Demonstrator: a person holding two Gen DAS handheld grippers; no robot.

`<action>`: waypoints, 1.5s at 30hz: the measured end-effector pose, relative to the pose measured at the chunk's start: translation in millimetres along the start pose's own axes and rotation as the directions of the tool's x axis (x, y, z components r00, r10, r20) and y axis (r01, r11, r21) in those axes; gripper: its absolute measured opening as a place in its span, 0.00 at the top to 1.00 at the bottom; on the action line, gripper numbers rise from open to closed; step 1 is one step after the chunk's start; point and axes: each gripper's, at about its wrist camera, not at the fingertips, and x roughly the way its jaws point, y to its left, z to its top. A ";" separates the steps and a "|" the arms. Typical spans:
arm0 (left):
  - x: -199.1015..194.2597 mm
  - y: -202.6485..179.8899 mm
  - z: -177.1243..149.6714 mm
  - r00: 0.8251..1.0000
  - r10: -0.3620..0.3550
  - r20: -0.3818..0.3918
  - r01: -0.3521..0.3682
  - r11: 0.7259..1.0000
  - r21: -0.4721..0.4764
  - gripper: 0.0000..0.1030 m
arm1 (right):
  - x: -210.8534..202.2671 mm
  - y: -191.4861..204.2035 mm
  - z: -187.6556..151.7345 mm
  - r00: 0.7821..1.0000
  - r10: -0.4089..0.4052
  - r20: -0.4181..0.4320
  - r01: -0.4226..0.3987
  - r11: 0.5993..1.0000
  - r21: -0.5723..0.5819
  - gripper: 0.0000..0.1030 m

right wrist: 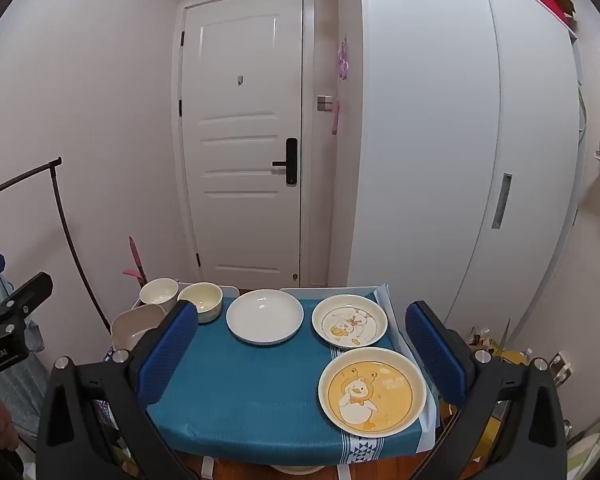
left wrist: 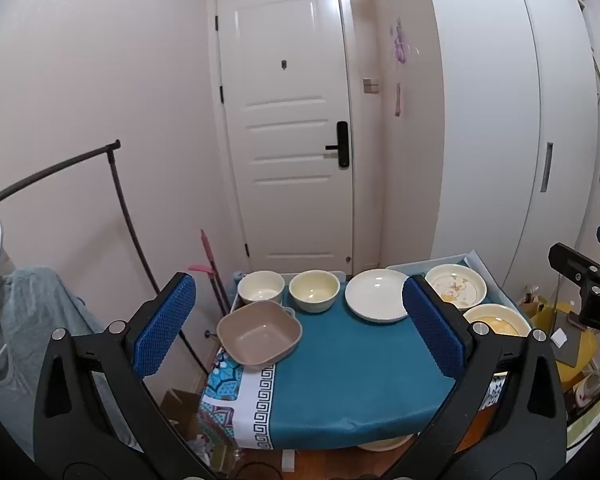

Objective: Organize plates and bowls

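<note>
Meanwhile both hand-held grippers (left wrist: 298, 320) (right wrist: 302, 348) gape empty above duck-printed yellow plate (right wrist: 372, 392) and square tan bowl (left wrist: 259, 334).

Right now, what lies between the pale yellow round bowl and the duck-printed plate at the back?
The plain white plate, seen in both wrist views.

On the teal-clothed table (right wrist: 260, 396), the plain white plate (right wrist: 265, 316) sits at centre. The pale duck plate (right wrist: 349, 321) lies at its 3 o'clock, the yellow duck plate (right wrist: 372, 392) at 5, two cream bowls (right wrist: 202, 300) at 9. The right gripper (right wrist: 300, 354) gapes wide, holding nothing.
</note>
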 end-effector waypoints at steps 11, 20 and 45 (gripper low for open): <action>9.2 2.8 -0.5 1.000 0.014 0.003 -0.014 1.000 0.012 0.00 | 2.7 -1.3 -3.0 1.000 -0.001 -0.026 0.002 1.000 0.031 0.00; 14.6 6.1 6.2 1.000 0.004 -0.012 -0.004 1.000 0.001 0.00 | 17.5 4.8 -5.1 0.999 0.004 -0.041 -0.004 1.000 0.002 0.00; 30.8 2.2 12.1 0.999 -0.023 -0.031 0.024 1.000 0.002 0.00 | 26.5 4.3 4.6 0.999 0.004 -0.051 -0.004 1.000 -0.001 0.00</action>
